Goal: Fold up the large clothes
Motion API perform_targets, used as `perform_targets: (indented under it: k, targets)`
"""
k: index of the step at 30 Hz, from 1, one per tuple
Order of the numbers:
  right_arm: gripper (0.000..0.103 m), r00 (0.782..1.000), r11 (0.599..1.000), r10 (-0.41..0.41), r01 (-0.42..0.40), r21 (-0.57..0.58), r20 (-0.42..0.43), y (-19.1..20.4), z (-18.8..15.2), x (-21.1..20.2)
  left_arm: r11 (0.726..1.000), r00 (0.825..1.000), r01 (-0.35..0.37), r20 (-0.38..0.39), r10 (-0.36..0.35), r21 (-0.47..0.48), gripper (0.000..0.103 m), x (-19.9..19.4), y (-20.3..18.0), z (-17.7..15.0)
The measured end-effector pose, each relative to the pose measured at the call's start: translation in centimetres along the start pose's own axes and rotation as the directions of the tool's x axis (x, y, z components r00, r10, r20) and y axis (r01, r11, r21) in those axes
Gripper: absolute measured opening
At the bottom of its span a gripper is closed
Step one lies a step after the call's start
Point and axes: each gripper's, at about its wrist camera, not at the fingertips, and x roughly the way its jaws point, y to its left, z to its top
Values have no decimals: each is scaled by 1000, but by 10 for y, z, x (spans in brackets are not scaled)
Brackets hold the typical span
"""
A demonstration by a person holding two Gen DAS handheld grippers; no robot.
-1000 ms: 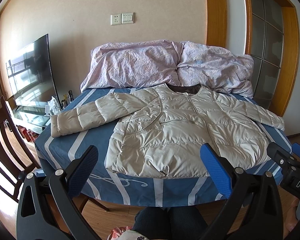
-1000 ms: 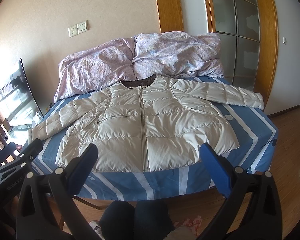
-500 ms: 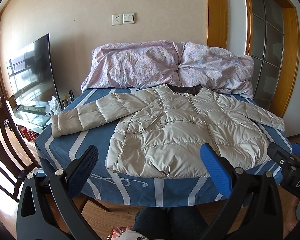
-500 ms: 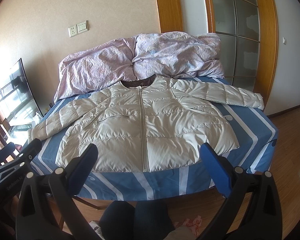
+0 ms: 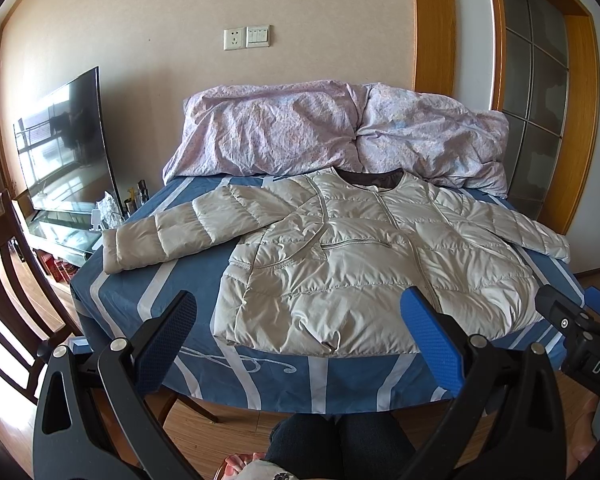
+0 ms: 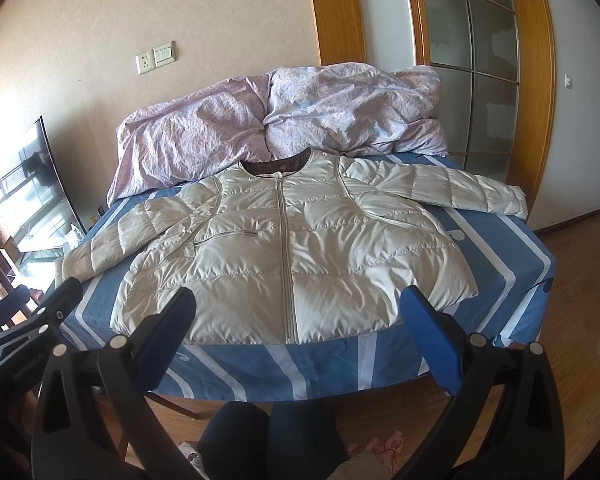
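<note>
left wrist view: a pale beige quilted down jacket [image 5: 364,264] lies face up and zipped on a bed covered by a blue sheet with white stripes [image 5: 148,292], its collar toward two crumpled lilac floral pillows [image 5: 332,132] at the wall. both sleeves are spread out sideways, the left sleeve [image 5: 168,236] reaching toward a television [image 5: 64,144] beside the bed, the right sleeve [image 6: 452,192] toward a glass-panelled door [image 6: 472,64]. the jacket's hem sits near the foot edge of the bed.

the left gripper [image 5: 298,336] hangs in the air short of the bed, blue pads wide apart and grasping nothing. in the right wrist view the right gripper [image 6: 298,332] is likewise released, spread wide and empty, just short of the hem.

judging by this, folding has not begun; the step in hand seems to be the approach. the next move likely calls for reaching to a sleeve cuff or shoulder, pinching the slippery puffy fabric firmly, and carrying the sleeve across the chest.

compared with a second ago, almost nothing differs: the jacket lies the same, and both grippers are as wide and nearly where they were.
</note>
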Motion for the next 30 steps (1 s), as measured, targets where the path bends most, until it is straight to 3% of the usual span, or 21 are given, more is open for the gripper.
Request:
perform_targets:
  k: [22,30]
  targets:
    - [101,1000,1000,-1,1,0,5,-4,0,4,1000,1000,-14,-10,14,-12,102,3,1,8]
    - [101,1000,1000,-4,4,10,6,-17,17,30,999,999,-22,-26,21,-32,102,26,5,16]
